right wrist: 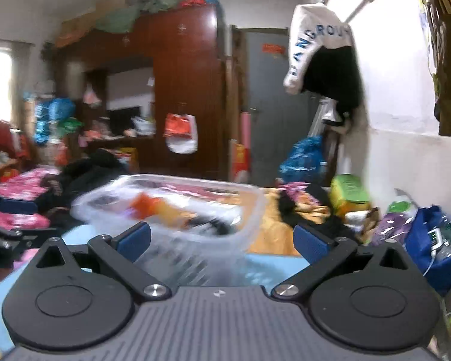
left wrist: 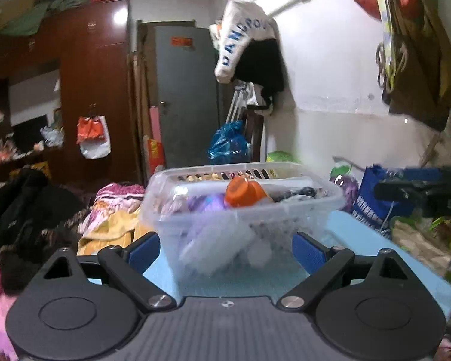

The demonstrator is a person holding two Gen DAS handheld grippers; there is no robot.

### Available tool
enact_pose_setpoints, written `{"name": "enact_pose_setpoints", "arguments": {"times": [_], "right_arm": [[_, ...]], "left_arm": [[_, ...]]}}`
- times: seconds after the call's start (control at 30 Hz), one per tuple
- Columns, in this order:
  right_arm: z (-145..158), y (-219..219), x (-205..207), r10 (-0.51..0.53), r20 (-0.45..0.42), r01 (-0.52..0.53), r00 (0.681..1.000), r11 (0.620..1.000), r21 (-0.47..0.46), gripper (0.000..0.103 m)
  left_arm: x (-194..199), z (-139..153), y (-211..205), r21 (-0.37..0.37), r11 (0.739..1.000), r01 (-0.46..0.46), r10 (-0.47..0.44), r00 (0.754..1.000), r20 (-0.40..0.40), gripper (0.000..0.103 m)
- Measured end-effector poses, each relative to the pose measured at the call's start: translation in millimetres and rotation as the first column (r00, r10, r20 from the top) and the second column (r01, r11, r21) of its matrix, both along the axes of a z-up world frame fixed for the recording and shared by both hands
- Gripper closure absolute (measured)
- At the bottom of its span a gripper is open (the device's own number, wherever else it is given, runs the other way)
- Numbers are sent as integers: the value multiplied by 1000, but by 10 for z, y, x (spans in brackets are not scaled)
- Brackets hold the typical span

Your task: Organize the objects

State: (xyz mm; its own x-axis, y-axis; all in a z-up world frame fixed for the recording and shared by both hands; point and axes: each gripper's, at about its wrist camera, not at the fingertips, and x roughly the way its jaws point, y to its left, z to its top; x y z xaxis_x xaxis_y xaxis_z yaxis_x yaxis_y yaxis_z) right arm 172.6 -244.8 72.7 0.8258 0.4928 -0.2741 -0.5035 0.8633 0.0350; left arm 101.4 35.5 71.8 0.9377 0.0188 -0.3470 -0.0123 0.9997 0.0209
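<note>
A clear plastic basket (left wrist: 309, 207) stands on a light blue mat (left wrist: 375, 240) right in front of my left gripper (left wrist: 227, 252), which is open and empty, its blue pads either side of the basket's near wall. Inside lie an orange cup (left wrist: 240, 194), purple items (left wrist: 207, 204) and dark things. In the right wrist view the same basket (right wrist: 249, 219) is blurred, with the orange cup (right wrist: 147, 203) inside. My right gripper (right wrist: 222, 240) is open and empty just before it. The right gripper shows at the right edge of the left wrist view (left wrist: 421, 192).
Clothes and blankets (left wrist: 111, 216) cover the bed to the left. A blue bag (right wrist: 427, 240), a green carton (right wrist: 348, 192) and plastic bags crowd the right side by the white wall. A brown wardrobe (left wrist: 93, 75) and grey door (left wrist: 183, 96) stand behind.
</note>
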Motion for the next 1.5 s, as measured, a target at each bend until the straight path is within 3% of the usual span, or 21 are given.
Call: {"name": "enact_pose_setpoints", "arguments": {"times": [0.1, 0.2, 0.33, 0.5, 0.63, 0.83, 1.5], "right_arm": [[10, -103, -191, -7, -24, 7, 1000, 1000, 1, 0], [-26, -147, -339, 30, -46, -29, 999, 999, 19, 0], [-117, -77, -429, 2, -15, -2, 1000, 1000, 6, 0], [-224, -128, -516, 3, -58, -2, 998, 1000, 23, 0], [-127, -123, -549, -42, -2, 42, 999, 999, 12, 0], [-106, -99, -518, -41, -27, 41, 999, 999, 1, 0], [-212, -106, -770, -44, 24, 44, 999, 999, 6, 0]], "left_arm": [[-411, 22, 33, -54, 999, -9, 12, 998, 55, 4], [-696, -36, -62, -35, 999, -22, 25, 995, 101, 2], [-813, -220, -119, -107, 994, -14, 27, 992, 121, 2], [-880, -177, -200, -87, 996, -17, 32, 985, 171, 2], [-899, -206, -234, -74, 996, -50, 62, 985, 159, 2], [-835, -187, -260, -67, 997, -48, 54, 994, 97, 2], [-865, -187, -465, -17, 998, -62, 63, 993, 98, 2]]}}
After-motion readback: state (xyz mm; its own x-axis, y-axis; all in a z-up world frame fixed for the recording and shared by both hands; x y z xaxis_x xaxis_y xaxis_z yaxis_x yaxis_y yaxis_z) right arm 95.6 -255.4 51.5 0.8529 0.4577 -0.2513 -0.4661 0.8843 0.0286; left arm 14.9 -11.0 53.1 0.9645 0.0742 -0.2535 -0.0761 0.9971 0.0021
